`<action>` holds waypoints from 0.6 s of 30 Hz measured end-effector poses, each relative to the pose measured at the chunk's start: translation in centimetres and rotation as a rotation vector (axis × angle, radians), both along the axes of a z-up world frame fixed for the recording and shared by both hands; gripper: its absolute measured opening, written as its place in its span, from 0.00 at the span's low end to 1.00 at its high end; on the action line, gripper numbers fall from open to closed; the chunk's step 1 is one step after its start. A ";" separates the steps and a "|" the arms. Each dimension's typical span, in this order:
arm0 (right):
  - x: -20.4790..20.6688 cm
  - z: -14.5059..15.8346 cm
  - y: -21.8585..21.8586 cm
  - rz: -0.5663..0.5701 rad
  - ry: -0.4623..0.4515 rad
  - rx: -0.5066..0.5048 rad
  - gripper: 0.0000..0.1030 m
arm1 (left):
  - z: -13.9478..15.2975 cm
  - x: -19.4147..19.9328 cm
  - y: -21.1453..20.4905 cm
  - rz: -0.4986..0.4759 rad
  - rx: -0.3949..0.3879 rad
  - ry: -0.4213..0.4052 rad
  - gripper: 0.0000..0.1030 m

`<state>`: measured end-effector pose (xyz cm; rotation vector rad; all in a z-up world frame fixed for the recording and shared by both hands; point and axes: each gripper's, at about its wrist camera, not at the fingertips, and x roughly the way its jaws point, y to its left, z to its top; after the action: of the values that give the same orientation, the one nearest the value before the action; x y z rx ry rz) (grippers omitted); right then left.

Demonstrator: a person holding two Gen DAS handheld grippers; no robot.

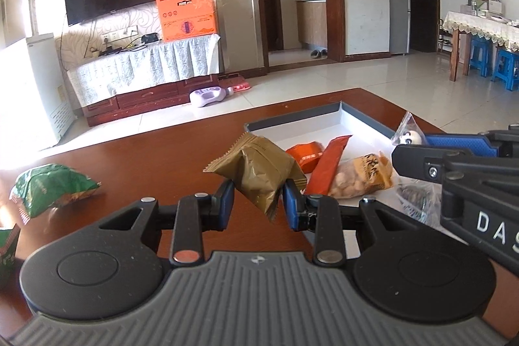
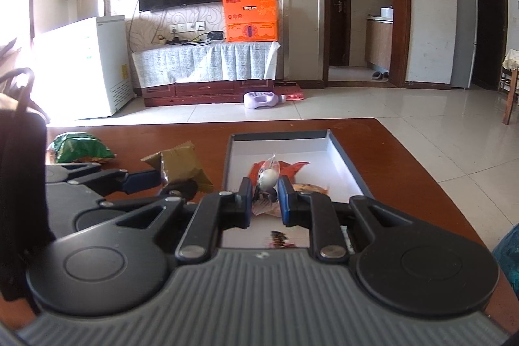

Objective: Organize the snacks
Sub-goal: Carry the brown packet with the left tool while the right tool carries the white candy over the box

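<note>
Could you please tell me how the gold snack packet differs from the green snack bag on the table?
The gold packet is plain, smooth foil, while the green bag is printed and crumpled. The gold packet is lifted, tilted, between the left gripper fingers; the green bag lies on the table, untouched. Both are sealed snacks still outside the tray.

You see a glossy wooden table [image 1: 146,145]. Your olive packet [image 1: 259,174] looks crinkled foil; the tray [image 2: 340,164] matt white card.

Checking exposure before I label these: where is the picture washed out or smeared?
Left wrist view: window glare bleaches the left edge, over the white appliance and table. Right wrist view: same glare at left; a packet beneath the jaws is smeared.
</note>
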<state>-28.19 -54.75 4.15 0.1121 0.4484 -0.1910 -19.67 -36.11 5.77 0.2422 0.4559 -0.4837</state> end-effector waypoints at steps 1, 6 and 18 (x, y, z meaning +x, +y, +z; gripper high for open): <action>0.0 0.0 -0.1 -0.005 -0.001 -0.002 0.20 | 0.0 0.1 -0.3 -0.005 0.000 -0.001 0.37; -0.2 0.0 -0.8 -0.021 -0.007 -0.013 0.20 | -0.3 0.1 -2.0 -0.034 0.001 0.005 0.37; 0.1 -0.1 -2.2 -0.035 -0.013 -0.021 0.19 | -1.3 1.4 -6.1 -0.084 -0.012 -0.005 0.37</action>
<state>-28.14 -56.95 4.04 0.1010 0.4312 -0.2292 -18.23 -42.18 4.43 0.2519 0.4393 -0.5678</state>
